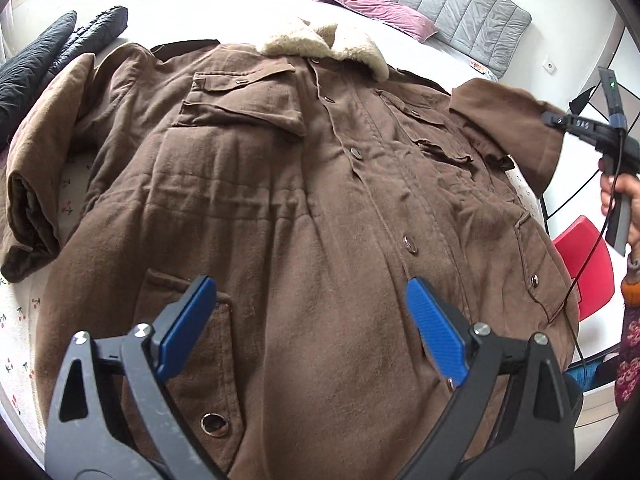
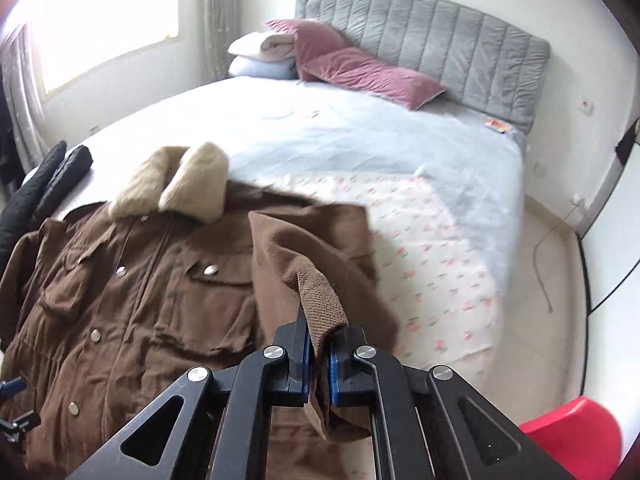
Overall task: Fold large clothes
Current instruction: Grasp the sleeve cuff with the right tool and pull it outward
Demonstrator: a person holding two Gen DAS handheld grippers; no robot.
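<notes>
Looking down my left wrist camera, I see the big brown cotton jacket with a cream fleece collar (image 1: 320,184) spread front-up across the bed (image 1: 224,4), buttoned down the middle, its flap pockets facing me; my left gripper (image 1: 312,332) hangs just above the lower front of the jacket with its blue-padded jaws standing wide and nothing between them; whether the pads touch the cloth I cannot tell; off to the right of that view a hand (image 1: 624,208) holds my right gripper (image 1: 560,120) by its dark handle, a thin black cable trailing down from it, and the jacket's sleeve (image 1: 512,120) is lifted clear of the bed there; through the right wrist camera the right gripper is clamped tight on the ribbed knit cuff (image 2: 322,308) of that sleeve, the cuff standing up out of the pinched jaws and more brown cloth hanging below them; the sleeve rises from the jacket's shoulder towards the gripper, and the background cherry-print sheet (image 2: 432,264) looks smeared; the jacket's other sleeve (image 1: 36,184) lies folded in at the far left edge, beside a black quilted garment (image 1: 48,64); at the head of the bed sit dusty-pink velvet pillows (image 2: 360,68) and pale folded bedding (image 2: 260,52) against a grey padded headboard (image 2: 460,40); a red plastic chair (image 2: 572,440) stands on the floor near the bed's corner.
</notes>
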